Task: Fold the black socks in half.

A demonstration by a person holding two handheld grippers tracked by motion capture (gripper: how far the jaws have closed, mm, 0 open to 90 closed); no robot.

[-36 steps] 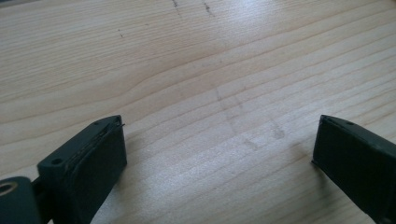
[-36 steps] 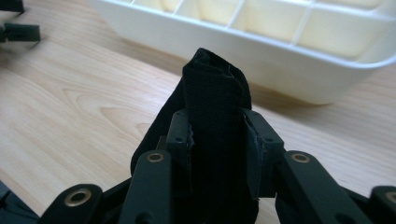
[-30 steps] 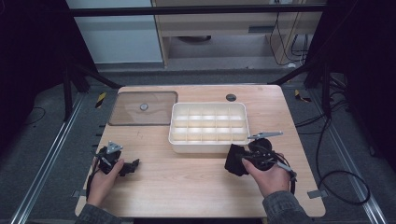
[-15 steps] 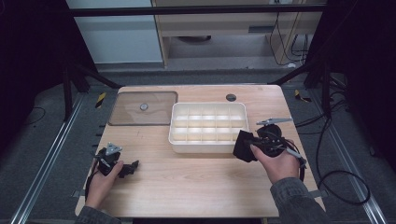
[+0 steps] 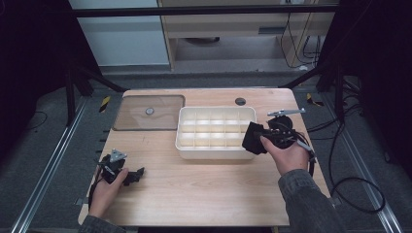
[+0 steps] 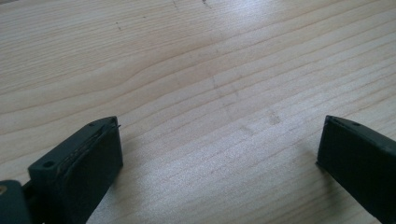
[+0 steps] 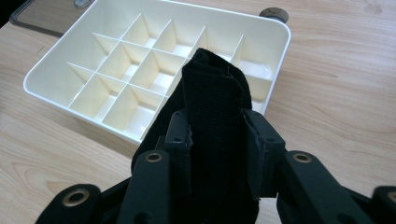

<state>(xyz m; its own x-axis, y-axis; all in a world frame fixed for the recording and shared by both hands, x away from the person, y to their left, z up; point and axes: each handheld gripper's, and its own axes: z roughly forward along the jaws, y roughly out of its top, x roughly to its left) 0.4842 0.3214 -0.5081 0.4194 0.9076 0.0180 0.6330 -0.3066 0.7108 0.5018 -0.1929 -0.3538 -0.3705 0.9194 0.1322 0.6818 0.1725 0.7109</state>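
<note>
A black cloth point(image 7: 212, 116), folded into a thick strip, is pinched between the two jaws of the right gripper point(image 7: 215, 140). In the right gripper view the strip's long side runs straight out from the jaws, and its folded tip points at the white tray point(image 7: 60, 74). The jaws press on both sides of the cloth, so they are only partly open, as wide as the folded cloth is thick. In the high view the cloth point(image 5: 253, 138) hangs over the right end of the tray point(image 5: 187, 145), with its tip pointing to the left across the rim. The right gripper point(image 5: 262, 138) sits in the person's right hand point(image 5: 287, 154), just beside the tray. The tray is split by thin walls into many small boxes, and the ones that can be seen have nothing in them. The cloth hides the boxes nearest the tray's right end. A see-through lid point(image 5: 149, 112) lies flat on the tabletop point(image 5: 204, 189) to the left of the tray, close to it. A small dark round spot point(image 5: 240, 101) sits behind the tray. The left gripper point(image 5: 132, 176) rests low over the tabletop, well apart from the tray, held in the left hand point(image 5: 104, 191). Its jaws stand wide open with only bare wood point(image 6: 210, 84) between them
</note>
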